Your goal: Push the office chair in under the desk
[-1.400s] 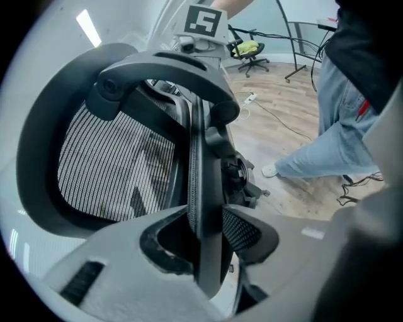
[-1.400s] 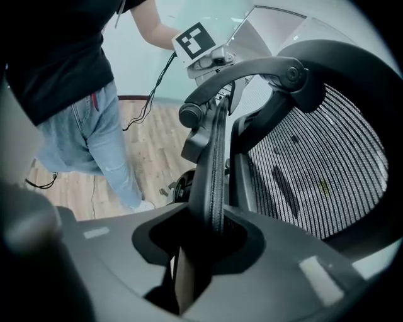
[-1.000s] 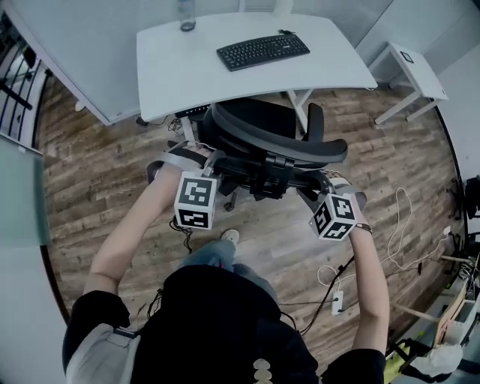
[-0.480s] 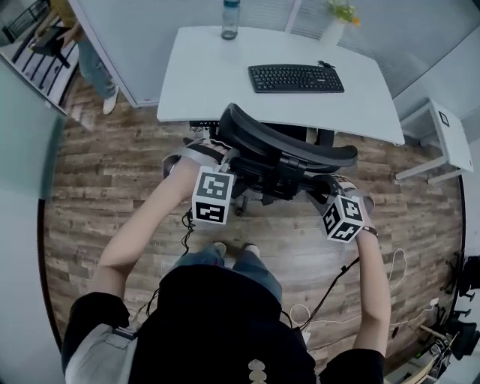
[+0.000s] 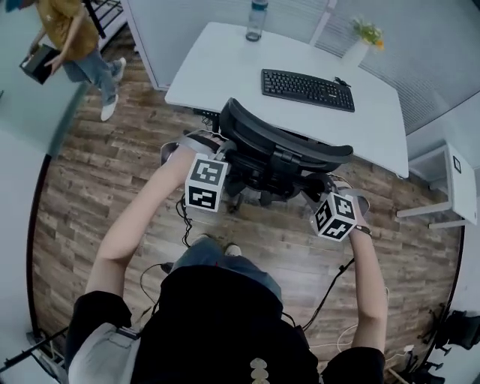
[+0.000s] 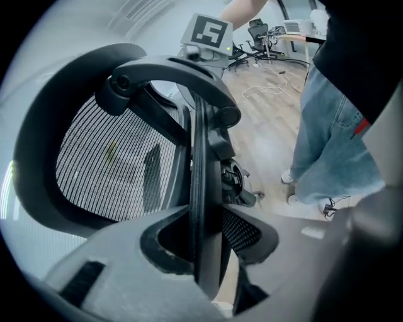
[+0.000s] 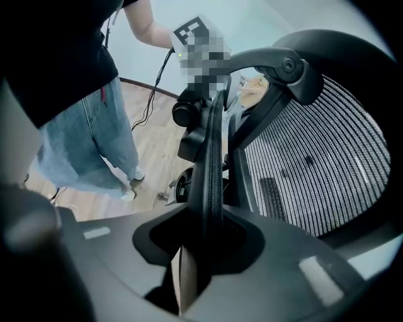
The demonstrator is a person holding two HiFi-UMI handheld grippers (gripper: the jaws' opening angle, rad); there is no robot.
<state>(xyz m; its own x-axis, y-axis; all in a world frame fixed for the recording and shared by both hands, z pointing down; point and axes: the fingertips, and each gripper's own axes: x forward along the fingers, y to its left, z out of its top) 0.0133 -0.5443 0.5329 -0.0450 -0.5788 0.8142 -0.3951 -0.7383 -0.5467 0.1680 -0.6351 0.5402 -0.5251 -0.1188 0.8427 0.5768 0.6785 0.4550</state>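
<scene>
Black mesh-back office chair [image 5: 285, 154] upright, backrest just beside white desk [image 5: 225, 67] edge

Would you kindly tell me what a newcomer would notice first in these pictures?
The black mesh-backed office chair fills the middle, its backrest close to the white desk. The left gripper and right gripper each clamp a side edge of its backrest. A keyboard lies on the desk, and another person is at the upper left.

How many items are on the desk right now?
3: a bottle at the far left corner, a keyboard mid-desk, a potted plant at the far edge. The office chair may hide more.
</scene>
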